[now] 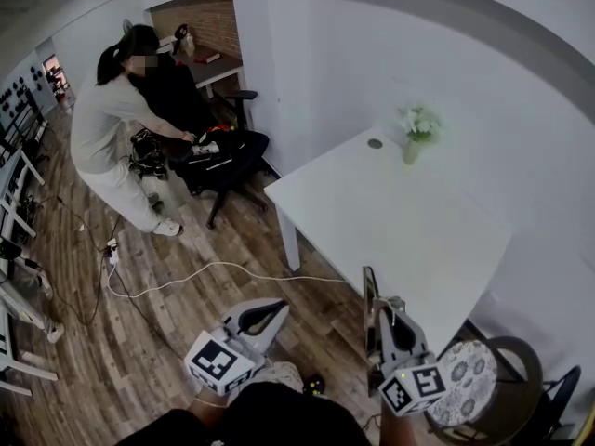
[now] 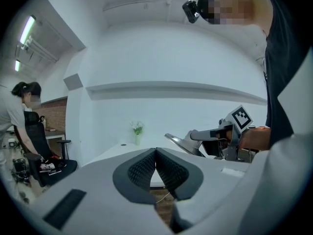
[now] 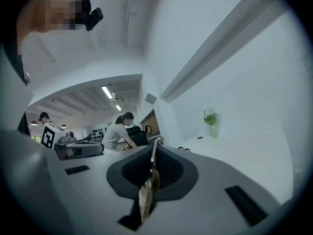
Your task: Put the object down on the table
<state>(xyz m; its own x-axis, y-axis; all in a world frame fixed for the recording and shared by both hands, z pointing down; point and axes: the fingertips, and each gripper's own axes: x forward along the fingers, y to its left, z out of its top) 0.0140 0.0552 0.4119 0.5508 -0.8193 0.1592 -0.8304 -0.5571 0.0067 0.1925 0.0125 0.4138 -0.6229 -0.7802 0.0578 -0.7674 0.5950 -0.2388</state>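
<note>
Holding thin flat metal piece (image 3: pixel 148 195) in right gripper (image 3: pixel 154 168) jaws, short of white desk (image 1: pixel 400 221); left gripper (image 2: pixel 156 163) jaws together, empty. Next: lower over near edge, release.

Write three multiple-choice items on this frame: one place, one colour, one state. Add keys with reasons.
1. Where does the vase stand?
A. on the table
B. on the floor
C. on the black chair

2. The table top is:
A. black
B. white
C. wood brown

3. The right gripper is:
A. open, empty
B. shut, empty
C. shut on a thin flat object

Answers:
1 A: the head view shows the vase near the table's far edge.
2 B: the top is plain white.
3 C: the right gripper view shows the pads pressed on the thin flat object.
</note>
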